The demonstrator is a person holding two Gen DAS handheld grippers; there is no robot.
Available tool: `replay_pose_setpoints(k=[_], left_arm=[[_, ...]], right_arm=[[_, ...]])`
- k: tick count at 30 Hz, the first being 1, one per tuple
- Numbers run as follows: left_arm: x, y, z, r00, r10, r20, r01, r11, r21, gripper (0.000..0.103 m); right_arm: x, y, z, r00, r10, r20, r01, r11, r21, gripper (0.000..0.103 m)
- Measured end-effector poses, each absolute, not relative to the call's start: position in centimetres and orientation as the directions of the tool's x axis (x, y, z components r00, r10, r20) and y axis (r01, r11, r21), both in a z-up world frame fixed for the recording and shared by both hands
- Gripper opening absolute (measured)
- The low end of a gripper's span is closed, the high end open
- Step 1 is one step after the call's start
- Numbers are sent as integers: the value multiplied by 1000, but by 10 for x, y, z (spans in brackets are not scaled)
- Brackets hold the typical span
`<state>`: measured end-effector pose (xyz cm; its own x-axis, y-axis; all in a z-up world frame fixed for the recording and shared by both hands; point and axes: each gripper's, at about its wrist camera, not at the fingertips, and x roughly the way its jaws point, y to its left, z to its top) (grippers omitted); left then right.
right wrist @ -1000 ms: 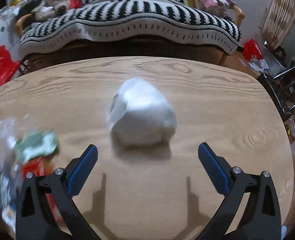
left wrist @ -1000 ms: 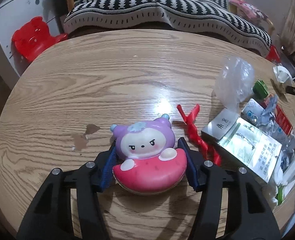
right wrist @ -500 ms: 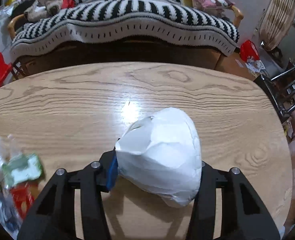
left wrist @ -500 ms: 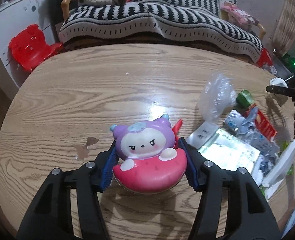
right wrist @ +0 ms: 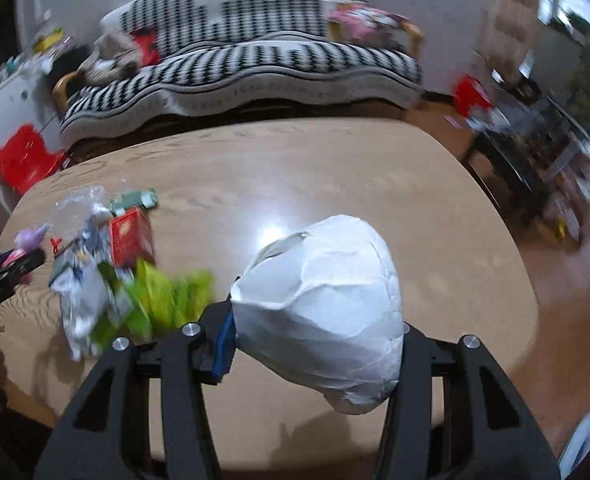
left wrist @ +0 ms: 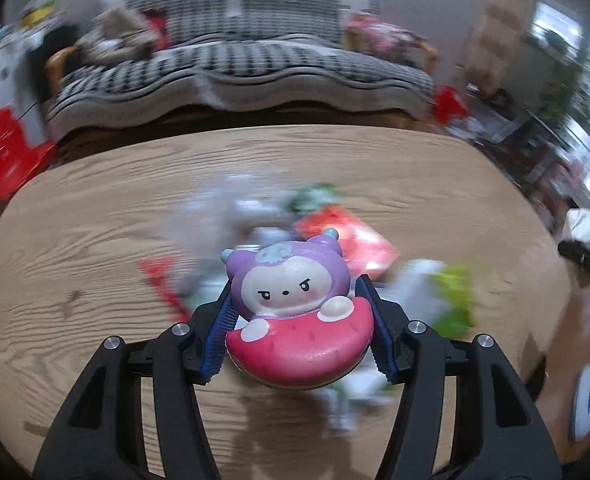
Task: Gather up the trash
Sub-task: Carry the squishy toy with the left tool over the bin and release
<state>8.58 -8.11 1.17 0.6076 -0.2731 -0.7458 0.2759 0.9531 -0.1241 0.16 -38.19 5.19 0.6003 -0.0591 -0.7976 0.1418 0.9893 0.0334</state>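
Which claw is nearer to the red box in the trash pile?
Left. The left claw, holding the toy, hangs just in front of the red box; the right claw, gripping the white wad, is further off to its right.

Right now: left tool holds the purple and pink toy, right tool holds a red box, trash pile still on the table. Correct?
One error. The right tool is closed on a crumpled white paper wad, as the right wrist view shows; the red box lies in the trash pile on the table. The left tool does hold the purple and pink toy.
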Motion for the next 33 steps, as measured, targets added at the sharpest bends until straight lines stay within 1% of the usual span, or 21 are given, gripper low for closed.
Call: replay_pose_setpoints(k=[4, 8, 11, 15, 18, 22, 26, 33], left_arm=[[55, -163, 11, 562, -385, -732, 443, 888, -127, 57], [20, -258, 0, 442, -497, -747, 598, 784, -169, 57], [-8, -321, -12, 368, -547, -752, 690, 703, -174, 57], [-43, -406, -39, 222, -590, -776, 782, 583, -220, 57], [-60, -458, -66, 116, -599, -792, 816, 512, -268, 57], [-75, -505, -96, 75, -574, -816, 834, 485, -265, 57], [-75, -532, -116, 43, -553, -832, 837, 475, -273, 58], [-68, -560, -135, 15, -536, -844, 828, 481, -290, 58]], right_arm=[[-74, -444, 43, 587, -117, -801, 312, 946, 90, 49], [-140, -508, 22, 549, -188, -815, 476, 871, 120, 49], [-183, -554, 2, 505, -220, -834, 584, 799, 143, 49], [-216, -599, -13, 479, -241, -844, 659, 734, 164, 49], [-232, -626, -32, 451, -215, -867, 699, 688, 193, 49], [-244, -651, -52, 431, -173, -886, 723, 653, 224, 49], [-248, -666, -61, 434, -148, -889, 735, 629, 255, 49], [-230, -672, -72, 416, -128, -900, 734, 631, 250, 49]])
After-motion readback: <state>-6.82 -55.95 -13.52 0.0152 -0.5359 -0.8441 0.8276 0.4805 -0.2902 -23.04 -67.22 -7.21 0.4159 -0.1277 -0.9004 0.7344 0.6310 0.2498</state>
